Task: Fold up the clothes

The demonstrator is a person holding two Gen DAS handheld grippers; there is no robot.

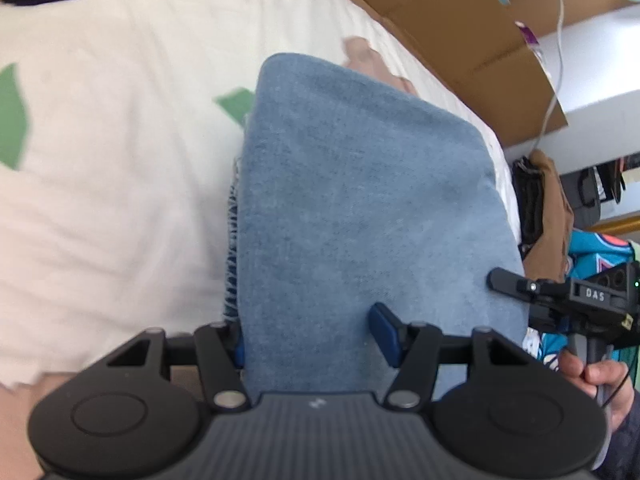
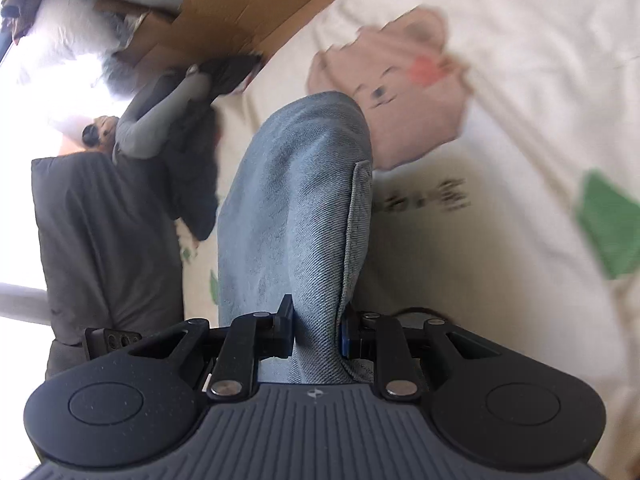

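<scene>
Light blue jeans (image 1: pixel 360 200) hang folded above a cream bed sheet (image 1: pixel 120 160). My left gripper (image 1: pixel 310 338) is shut on their near edge, its jaws kept fairly wide apart by the bunched denim. One blue pad (image 1: pixel 384 334) lies on top of the cloth and the other is half hidden behind it. In the right wrist view the jeans (image 2: pixel 296 200) run away from me, a back pocket showing, and my right gripper (image 2: pixel 318 332) pinches a narrow fold. That right gripper (image 1: pixel 504 282) also shows at the denim's right edge in the left wrist view, held by a hand (image 1: pixel 600 376).
The sheet (image 2: pixel 500 240) carries a pink bear print (image 2: pixel 400 88) and green patches. Brown cardboard (image 1: pixel 460 20) lines the far side of the bed. Dark clothes (image 2: pixel 192 152) lie near the bed's edge, next to a grey garment (image 2: pixel 100 220). A teal garment (image 1: pixel 600 248) hangs at right.
</scene>
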